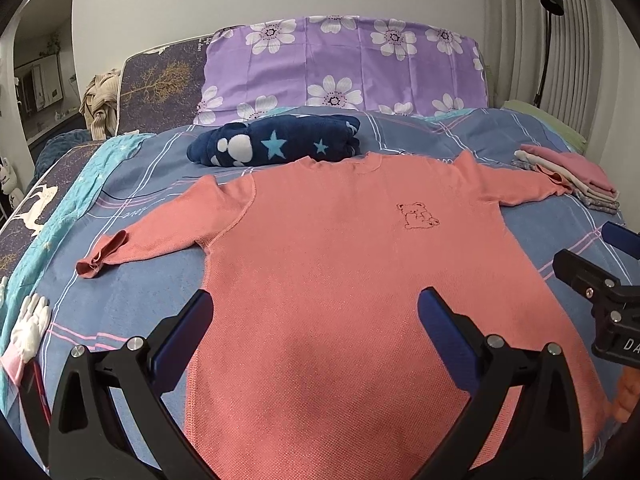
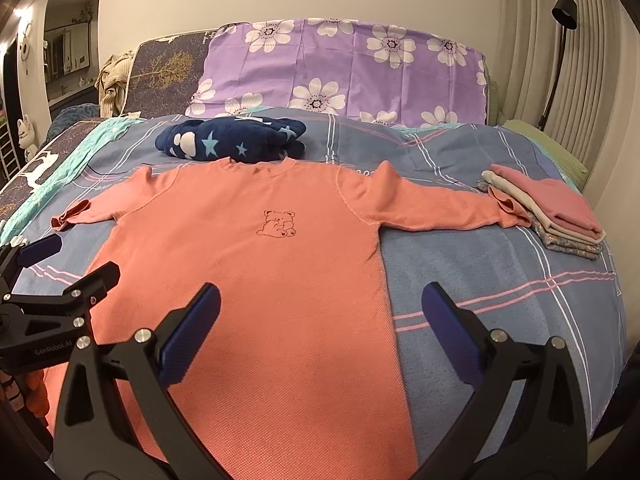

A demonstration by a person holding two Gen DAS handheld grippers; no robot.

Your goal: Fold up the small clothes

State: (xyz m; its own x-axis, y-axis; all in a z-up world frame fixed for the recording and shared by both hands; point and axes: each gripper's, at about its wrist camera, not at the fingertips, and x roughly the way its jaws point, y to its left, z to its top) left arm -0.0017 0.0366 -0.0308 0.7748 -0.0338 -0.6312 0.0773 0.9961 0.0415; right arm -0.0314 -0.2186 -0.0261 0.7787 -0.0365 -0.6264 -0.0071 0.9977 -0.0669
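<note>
Coral shirt [image 1: 328,248] lies flat on bed [image 1: 540,240], sleeves spread. Navy star blanket [image 1: 280,142] touches collar; folded stack [image 2: 548,212] at right cuff. Left claw [image 1: 316,320], right claw [image 2: 320,312] both agape, empty. White glove [image 1: 30,322]: left view only.

One salmon long-sleeved shirt [image 2: 248,280], spread flat at bed centre. One navy star-print blanket [image 2: 232,140], bundled at 12 o'clock from shirt. One stack of folded clothes [image 2: 548,212] at 2 o'clock; layer count unclear. One purple floral pillow [image 2: 340,72]. One black lamp [image 2: 560,48]. Two tools: left [image 1: 316,308], right [image 2: 320,304].
</note>
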